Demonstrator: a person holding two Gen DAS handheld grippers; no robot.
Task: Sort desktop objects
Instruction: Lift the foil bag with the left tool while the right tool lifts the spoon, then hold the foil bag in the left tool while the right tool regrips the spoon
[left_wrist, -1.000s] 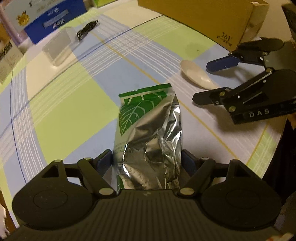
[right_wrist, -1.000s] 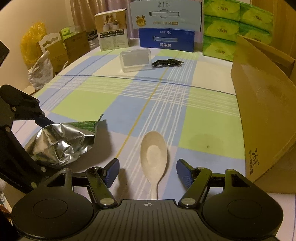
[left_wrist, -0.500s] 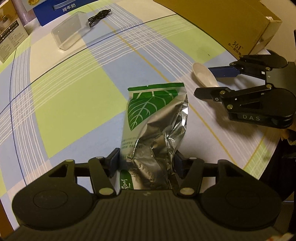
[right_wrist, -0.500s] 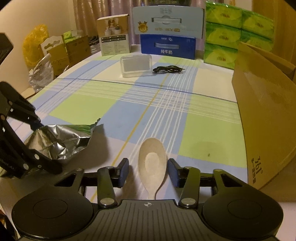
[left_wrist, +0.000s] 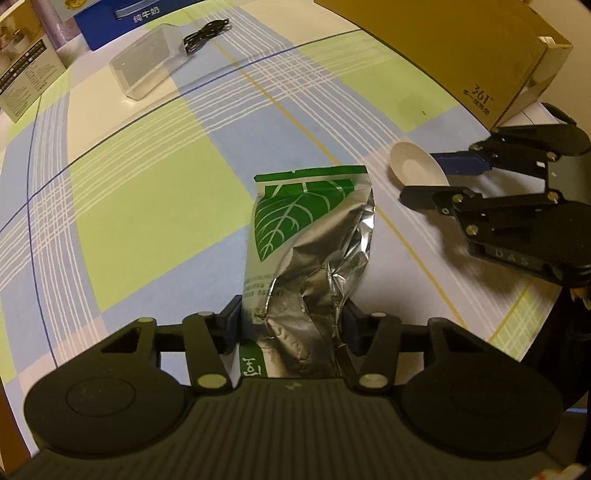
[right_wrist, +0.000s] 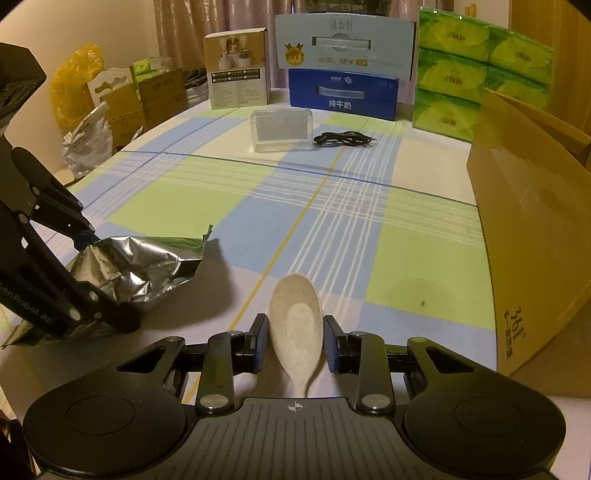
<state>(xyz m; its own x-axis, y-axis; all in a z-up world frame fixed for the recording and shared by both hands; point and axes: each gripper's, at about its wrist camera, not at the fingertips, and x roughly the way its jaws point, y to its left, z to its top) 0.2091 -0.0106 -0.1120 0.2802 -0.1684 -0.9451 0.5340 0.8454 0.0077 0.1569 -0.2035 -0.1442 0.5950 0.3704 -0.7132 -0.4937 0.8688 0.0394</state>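
The left tongs (left_wrist: 293, 321) are matte black plastic, with blue pads on the inner faces of the two fingers. Each finger hangs on angled black link bars pinned with round silver screws, and triangular cut-outs sit beside two large round discs. A ribbed grey-black plate spans between the discs, with a small crosshair mark at its middle. The right tongs (right_wrist: 295, 339) have the same build: black links, silver screws, blue pads, ribbed plate with crosshair. Seen from the left camera, their side carries grey raised letters reading DAS.
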